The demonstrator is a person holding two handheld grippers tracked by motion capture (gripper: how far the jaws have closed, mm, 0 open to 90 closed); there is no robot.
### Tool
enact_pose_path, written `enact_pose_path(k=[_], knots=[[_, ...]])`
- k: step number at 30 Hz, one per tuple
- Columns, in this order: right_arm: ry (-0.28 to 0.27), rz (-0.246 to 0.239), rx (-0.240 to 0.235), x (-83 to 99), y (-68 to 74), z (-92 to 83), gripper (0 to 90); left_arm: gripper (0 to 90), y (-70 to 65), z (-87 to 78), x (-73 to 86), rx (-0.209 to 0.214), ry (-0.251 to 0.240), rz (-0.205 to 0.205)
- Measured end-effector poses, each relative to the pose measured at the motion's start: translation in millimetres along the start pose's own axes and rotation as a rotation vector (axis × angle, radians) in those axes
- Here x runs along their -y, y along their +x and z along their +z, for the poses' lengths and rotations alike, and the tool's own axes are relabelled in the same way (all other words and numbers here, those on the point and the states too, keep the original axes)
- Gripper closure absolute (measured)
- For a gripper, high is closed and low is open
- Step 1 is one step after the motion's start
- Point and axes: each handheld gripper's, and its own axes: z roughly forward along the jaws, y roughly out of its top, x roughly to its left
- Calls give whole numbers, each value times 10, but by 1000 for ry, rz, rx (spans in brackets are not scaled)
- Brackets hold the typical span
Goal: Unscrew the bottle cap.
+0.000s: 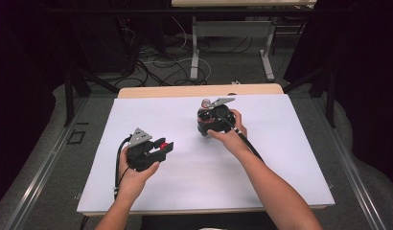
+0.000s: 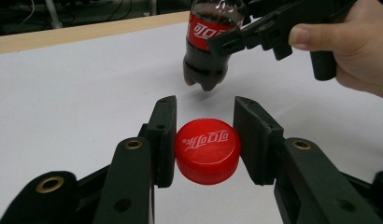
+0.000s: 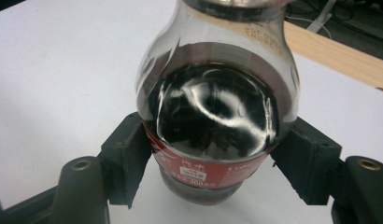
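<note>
The right gripper [image 1: 207, 125] pinches a small cola bottle [image 3: 216, 116] at its label, lifted above the white table [image 1: 290, 158]; it is smooth, slippery and sloshing. The left gripper [image 2: 206, 140] clamps the light, ridged red cap [image 2: 207, 150].

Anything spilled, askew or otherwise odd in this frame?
No spill shows. The cola bottle is capless and lifted clear of the white table, clamped at its label by the right gripper. Its red cap sits apart, gripped by the left gripper.
</note>
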Motion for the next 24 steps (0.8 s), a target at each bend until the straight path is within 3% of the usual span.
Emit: enact_pose_path(k=[4, 11, 24], knots=[[7, -13, 7, 54, 28, 91, 307, 609, 4, 5, 8, -3, -6, -4], [10, 23, -2, 158, 38, 202, 300, 609, 10, -2, 11, -6, -3, -4], [19, 2, 3, 225, 79, 185, 292, 609, 13, 16, 19, -6, 7, -4]])
